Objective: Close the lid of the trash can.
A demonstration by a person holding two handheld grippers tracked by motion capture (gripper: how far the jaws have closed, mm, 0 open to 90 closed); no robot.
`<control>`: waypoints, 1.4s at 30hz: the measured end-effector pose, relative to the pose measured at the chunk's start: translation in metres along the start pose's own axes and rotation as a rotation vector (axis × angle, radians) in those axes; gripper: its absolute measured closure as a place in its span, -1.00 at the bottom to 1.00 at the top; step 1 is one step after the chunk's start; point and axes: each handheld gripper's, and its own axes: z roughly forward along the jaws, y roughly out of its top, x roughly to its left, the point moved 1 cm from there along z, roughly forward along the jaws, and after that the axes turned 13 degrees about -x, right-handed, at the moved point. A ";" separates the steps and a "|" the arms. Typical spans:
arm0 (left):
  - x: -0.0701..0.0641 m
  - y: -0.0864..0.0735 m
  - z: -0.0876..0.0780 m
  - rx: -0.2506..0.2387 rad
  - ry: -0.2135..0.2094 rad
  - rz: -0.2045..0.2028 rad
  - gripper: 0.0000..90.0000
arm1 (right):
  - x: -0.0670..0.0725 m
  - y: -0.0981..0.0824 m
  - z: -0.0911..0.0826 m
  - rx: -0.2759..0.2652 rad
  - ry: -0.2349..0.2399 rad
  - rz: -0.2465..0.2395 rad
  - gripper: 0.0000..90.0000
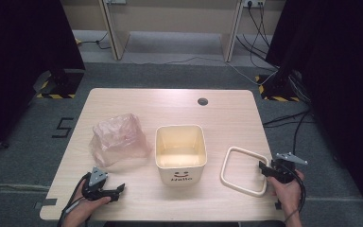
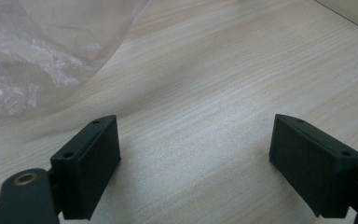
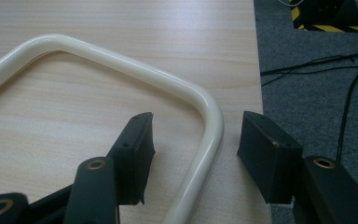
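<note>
- My right gripper (image 3: 193, 140) has its jaws apart, straddling the right-hand bar of the cream ring frame (image 3: 121, 63), pads not yet pressing it.
- The frame lies flat near the table (image 1: 123, 101) edge, right of the cream bin (image 1: 180, 152); I should centre the bar, then squeeze evenly.
- My left gripper (image 2: 193, 154) rests wide apart beside the plastic bag (image 2: 32, 51), holding nothing.

The high view looks forward and down from above the counter's (image 1: 170, 101) near edge, taking in all of it. The left gripper view sits low and close over bare wood beside the bag (image 2: 37, 51). The right gripper view looks closely along the ring (image 3: 205, 107) at the counter's right edge; both appear in the high view.
</note>
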 end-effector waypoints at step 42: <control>-0.005 0.002 -0.001 -0.027 -0.042 -0.055 -0.63 | 0.004 0.011 -0.011 -0.118 0.004 -0.046 0.79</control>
